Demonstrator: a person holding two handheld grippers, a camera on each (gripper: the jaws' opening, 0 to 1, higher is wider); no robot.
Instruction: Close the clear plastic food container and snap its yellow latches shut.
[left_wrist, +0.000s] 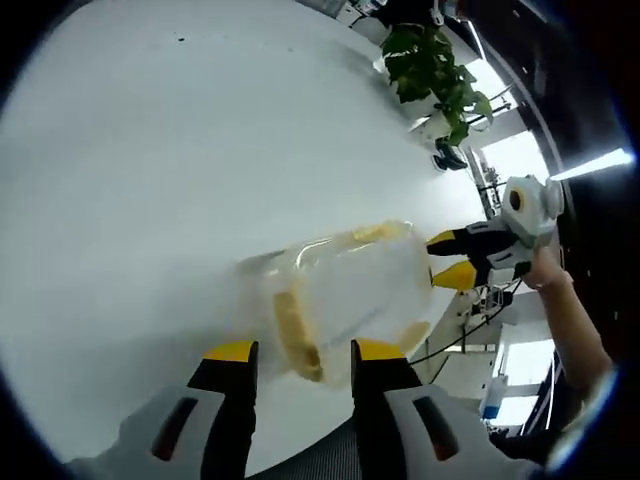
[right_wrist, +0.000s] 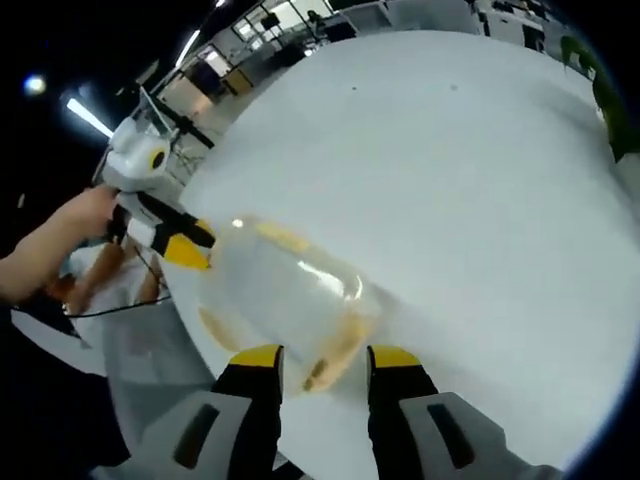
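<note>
The clear plastic food container (left_wrist: 350, 285) lies on the white table (left_wrist: 150, 170), lid on, with yellow latches at its ends. My left gripper (left_wrist: 304, 352) is open, its jaws on either side of the near yellow latch (left_wrist: 297, 338) without pinching it. At the far end, my right gripper (left_wrist: 452, 257) comes in open, tips close to the container. In the right gripper view the container (right_wrist: 290, 285) lies just ahead of my right gripper (right_wrist: 326, 358), a yellow latch (right_wrist: 335, 352) between the spread jaws. The left gripper (right_wrist: 192, 243) sits at the container's other end, held by a hand (right_wrist: 80, 215).
A green potted plant (left_wrist: 435, 65) stands near the table's far edge. A person's arm (left_wrist: 570, 320) holds the right gripper beyond the table rim. Office furniture and ceiling lights (right_wrist: 90, 118) lie past the table.
</note>
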